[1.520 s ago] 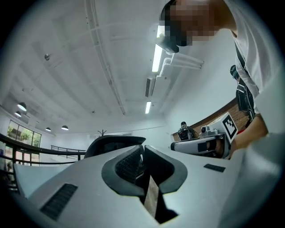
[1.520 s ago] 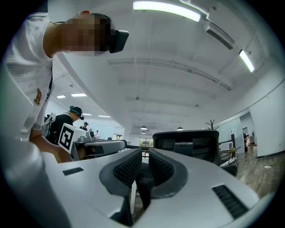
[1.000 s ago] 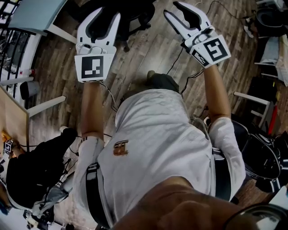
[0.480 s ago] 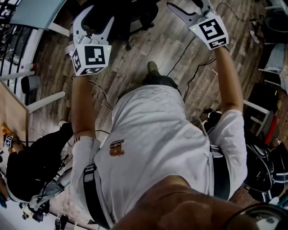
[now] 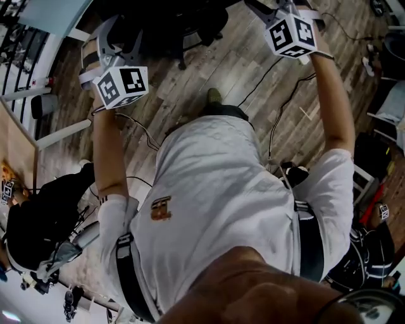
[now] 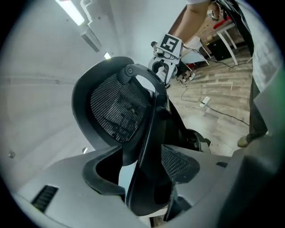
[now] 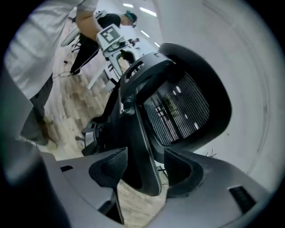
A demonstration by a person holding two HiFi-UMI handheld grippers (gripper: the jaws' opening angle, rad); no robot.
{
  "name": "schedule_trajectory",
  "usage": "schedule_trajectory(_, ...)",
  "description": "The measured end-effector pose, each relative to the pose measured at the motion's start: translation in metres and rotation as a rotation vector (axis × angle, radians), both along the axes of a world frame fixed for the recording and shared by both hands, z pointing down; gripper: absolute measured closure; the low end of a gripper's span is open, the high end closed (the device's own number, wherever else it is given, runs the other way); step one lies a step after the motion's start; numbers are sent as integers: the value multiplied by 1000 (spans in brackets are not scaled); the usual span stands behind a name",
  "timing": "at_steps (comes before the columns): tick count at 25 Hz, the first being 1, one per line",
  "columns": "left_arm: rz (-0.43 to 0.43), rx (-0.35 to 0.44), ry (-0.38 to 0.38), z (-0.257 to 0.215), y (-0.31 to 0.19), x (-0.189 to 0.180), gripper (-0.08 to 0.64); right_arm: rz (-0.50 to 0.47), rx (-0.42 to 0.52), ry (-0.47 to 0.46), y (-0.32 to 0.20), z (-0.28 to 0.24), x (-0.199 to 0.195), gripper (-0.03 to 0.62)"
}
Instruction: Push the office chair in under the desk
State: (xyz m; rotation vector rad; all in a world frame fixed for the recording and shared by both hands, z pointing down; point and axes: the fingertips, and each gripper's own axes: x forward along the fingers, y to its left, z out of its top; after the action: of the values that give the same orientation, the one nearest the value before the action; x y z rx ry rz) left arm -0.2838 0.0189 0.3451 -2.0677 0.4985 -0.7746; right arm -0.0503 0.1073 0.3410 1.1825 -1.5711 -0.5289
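The black mesh-backed office chair (image 5: 171,25) stands at the top of the head view, beside the pale desk top (image 5: 50,12). My left gripper (image 5: 117,38) reaches onto the left side of the backrest (image 6: 118,111). In the left gripper view the backrest's frame edge runs between the wide jaws of that gripper (image 6: 142,169), and a gap shows beside one pad. My right gripper (image 5: 272,7) is at the backrest's (image 7: 178,111) other side. Its jaws (image 7: 147,169) are opening, with the frame edge between them and no pad pressing.
A white desk leg (image 5: 63,133) and a grey bin (image 5: 43,104) stand at the left. Cables (image 5: 266,82) trail over the wood floor. A person in black (image 5: 38,228) sits at lower left; dark bags (image 5: 373,253) lie at lower right.
Both grippers have moved forward to the chair's backrest and opened wider; the backrest's edges now sit between their jaws.
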Motion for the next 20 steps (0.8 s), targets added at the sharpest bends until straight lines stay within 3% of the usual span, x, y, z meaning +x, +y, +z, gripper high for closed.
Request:
schedule_trajectory(4, -21, 63, -9, 9, -2, 15, 285, -55, -4, 163, -14, 23, 19, 354)
schedule_trajectory(7, -23, 94, -5, 16, -1, 21, 297, -68, 8, 215, -23, 39, 33, 354)
schedule_trajectory(10, -18, 106, -26, 23, 0, 26, 354, -85, 40, 263, -33, 50, 43, 354)
schedule_trajectory(15, -29, 160, -107, 32, -9, 31, 356, -128, 133, 291, -44, 47, 50, 378)
schedule_trajectory(20, -52, 154, -95, 36, -25, 45, 344, -150, 142, 286, -56, 50, 59, 393)
